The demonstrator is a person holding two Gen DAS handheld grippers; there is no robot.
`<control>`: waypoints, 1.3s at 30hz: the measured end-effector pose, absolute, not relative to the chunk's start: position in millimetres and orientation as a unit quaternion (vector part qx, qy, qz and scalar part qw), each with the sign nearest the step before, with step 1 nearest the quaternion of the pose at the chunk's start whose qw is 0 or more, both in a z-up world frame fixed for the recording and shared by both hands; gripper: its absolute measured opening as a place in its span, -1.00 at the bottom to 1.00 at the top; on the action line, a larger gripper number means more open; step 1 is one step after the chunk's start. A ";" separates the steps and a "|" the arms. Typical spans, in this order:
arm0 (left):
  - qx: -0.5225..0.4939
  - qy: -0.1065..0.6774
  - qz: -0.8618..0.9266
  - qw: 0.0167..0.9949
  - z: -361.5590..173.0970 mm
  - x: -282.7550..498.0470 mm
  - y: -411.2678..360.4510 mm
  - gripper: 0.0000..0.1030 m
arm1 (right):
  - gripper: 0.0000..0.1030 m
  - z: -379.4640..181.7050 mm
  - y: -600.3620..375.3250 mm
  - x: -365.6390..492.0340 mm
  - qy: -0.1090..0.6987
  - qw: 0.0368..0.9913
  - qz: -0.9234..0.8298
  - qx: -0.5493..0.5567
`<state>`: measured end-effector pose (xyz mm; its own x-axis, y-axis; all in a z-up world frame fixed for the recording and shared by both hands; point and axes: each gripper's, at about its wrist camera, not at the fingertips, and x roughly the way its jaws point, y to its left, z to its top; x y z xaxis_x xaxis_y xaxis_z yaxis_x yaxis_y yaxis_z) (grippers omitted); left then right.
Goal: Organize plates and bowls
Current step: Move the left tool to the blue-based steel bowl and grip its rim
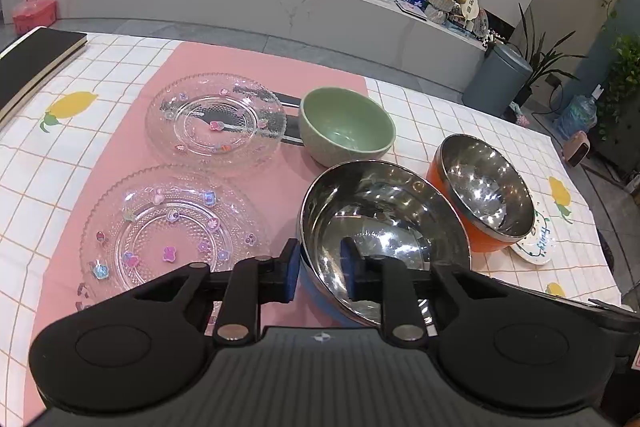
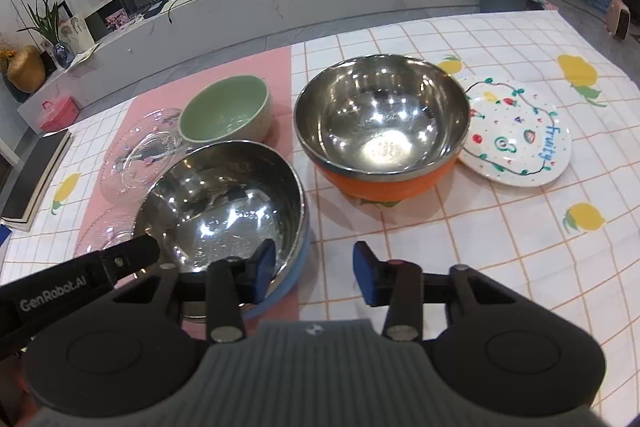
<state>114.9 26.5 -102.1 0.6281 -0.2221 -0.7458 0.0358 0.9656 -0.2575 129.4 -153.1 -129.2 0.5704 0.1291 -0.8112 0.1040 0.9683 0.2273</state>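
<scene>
A steel bowl with a blue shell [image 1: 384,223] [image 2: 224,203] sits tilted at the near middle. My left gripper [image 1: 320,271] straddles its near-left rim, one pad outside and one inside, and looks shut on it. My right gripper [image 2: 314,271] is open and empty, its left pad over the same bowl's right rim. A steel bowl with an orange shell [image 1: 484,187] [image 2: 380,131] stands to the right. A green bowl [image 1: 346,125] [image 2: 226,115] stands behind. Two clear glass plates [image 1: 216,121] [image 1: 172,227] lie on the pink mat. A white painted plate [image 2: 516,135] lies right of the orange bowl.
A checked tablecloth with lemon prints [image 2: 480,227] covers the table, with a pink mat [image 1: 256,67] at the left. A dark book [image 1: 36,59] lies at the far left edge. A grey bin [image 1: 500,75] and a low cabinet stand beyond the table.
</scene>
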 end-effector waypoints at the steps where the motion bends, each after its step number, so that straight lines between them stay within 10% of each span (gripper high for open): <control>1: -0.107 0.426 -0.070 0.896 -102.1 115.7 26.0 -0.63 | -0.40 -129.1 -152.5 129.5 0.464 0.877 0.010 0.128; 4: -0.103 0.427 -0.068 0.896 -99.9 117.5 23.9 -0.82 | -0.73 -127.9 -150.2 129.2 0.464 0.876 0.015 0.129; 39: -0.100 0.414 -0.071 0.902 -82.0 35.5 69.5 -1.00 | -0.96 -114.2 -100.2 54.2 0.504 0.851 0.100 0.111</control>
